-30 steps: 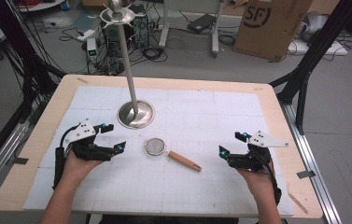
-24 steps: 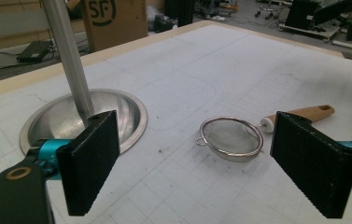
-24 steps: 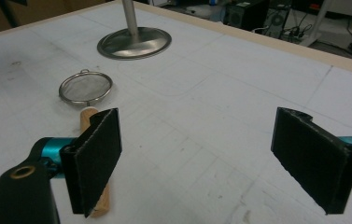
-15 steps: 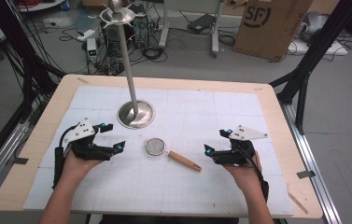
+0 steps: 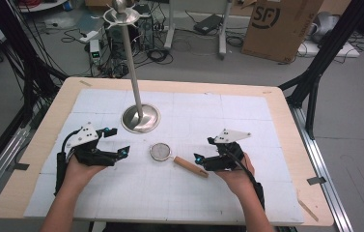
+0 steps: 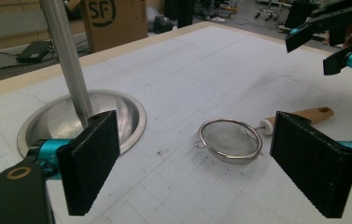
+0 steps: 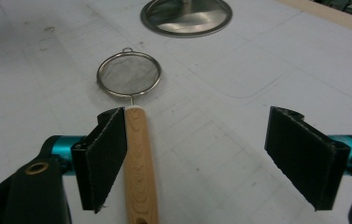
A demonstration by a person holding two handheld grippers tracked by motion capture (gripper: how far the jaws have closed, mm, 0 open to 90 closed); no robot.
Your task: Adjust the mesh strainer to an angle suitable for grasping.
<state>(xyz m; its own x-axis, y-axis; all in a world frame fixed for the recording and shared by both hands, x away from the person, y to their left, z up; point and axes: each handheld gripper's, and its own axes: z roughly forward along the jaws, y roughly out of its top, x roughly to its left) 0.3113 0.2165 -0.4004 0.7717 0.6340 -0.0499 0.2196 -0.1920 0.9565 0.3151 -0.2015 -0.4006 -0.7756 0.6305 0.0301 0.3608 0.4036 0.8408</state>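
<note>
A small wire strainer (image 5: 160,151) with a wooden handle (image 5: 190,166) lies on the white mat, mid-table. My right gripper (image 5: 203,150) is low over the handle's end. In the right gripper view the handle (image 7: 138,158) runs between the jaws of the right gripper (image 7: 208,154), close beside the left pad, while the right pad stands well off. Those jaws have just been closing a little and do not pinch the handle. My left gripper (image 5: 118,141) rests open left of the strainer (image 6: 229,140), with nothing between the jaws of the left gripper (image 6: 211,163).
A metal pole on a round steel base (image 5: 141,118) stands behind the strainer, near the left gripper's far side. The white mat (image 5: 247,111) covers a wooden table. Cables, a cardboard box and black frame legs lie beyond the table's far edge.
My right gripper has slid left across the mat to the end of the strainer's handle. The left gripper and the strainer have stayed where they were.
</note>
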